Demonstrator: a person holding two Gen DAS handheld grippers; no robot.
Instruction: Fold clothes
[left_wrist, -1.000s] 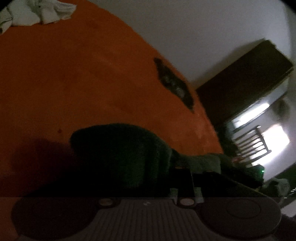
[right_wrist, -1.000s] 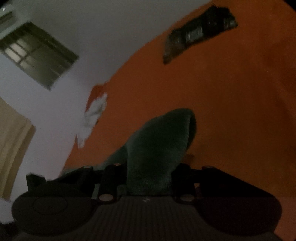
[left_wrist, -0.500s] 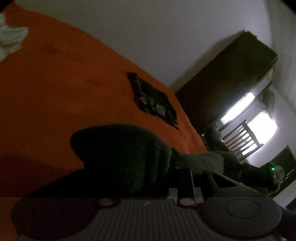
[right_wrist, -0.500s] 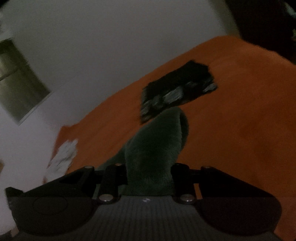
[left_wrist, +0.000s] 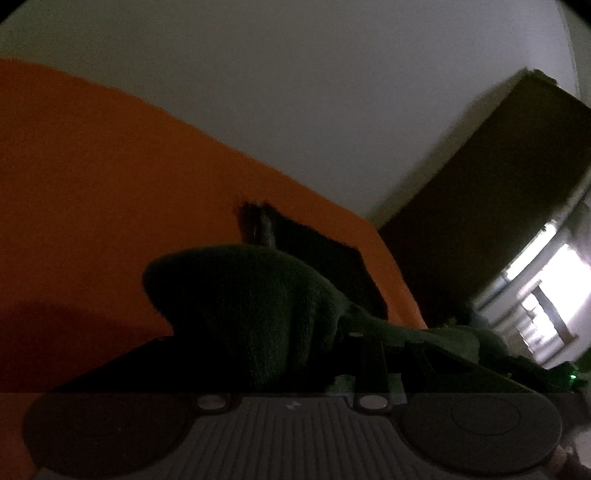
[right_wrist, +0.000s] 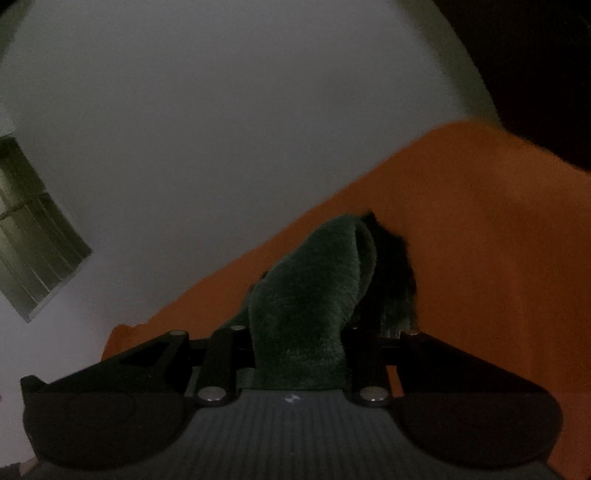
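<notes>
A dark green fleece garment (left_wrist: 251, 314) is pinched in my left gripper (left_wrist: 291, 354), which is shut on it; the cloth bulges forward and hides the left finger. The same green garment (right_wrist: 306, 295) stands up between the fingers of my right gripper (right_wrist: 295, 328), also shut on it. Both are held just above the orange bed cover (left_wrist: 110, 184) (right_wrist: 480, 240). A dark folded garment (left_wrist: 325, 254) (right_wrist: 391, 266) lies on the bed directly behind the green cloth, partly hidden by it.
A tall dark wardrobe (left_wrist: 498, 166) stands past the bed's far corner, with a bright window (left_wrist: 546, 288) to its right. The right wrist view shows a shuttered window (right_wrist: 29, 240) on the pale wall and dark furniture (right_wrist: 535, 55) at the top right.
Both grippers have carried the green garment across the bed toward the dark folded garment, now just behind it. The white clothes pile has left both views, and more wall shows.
</notes>
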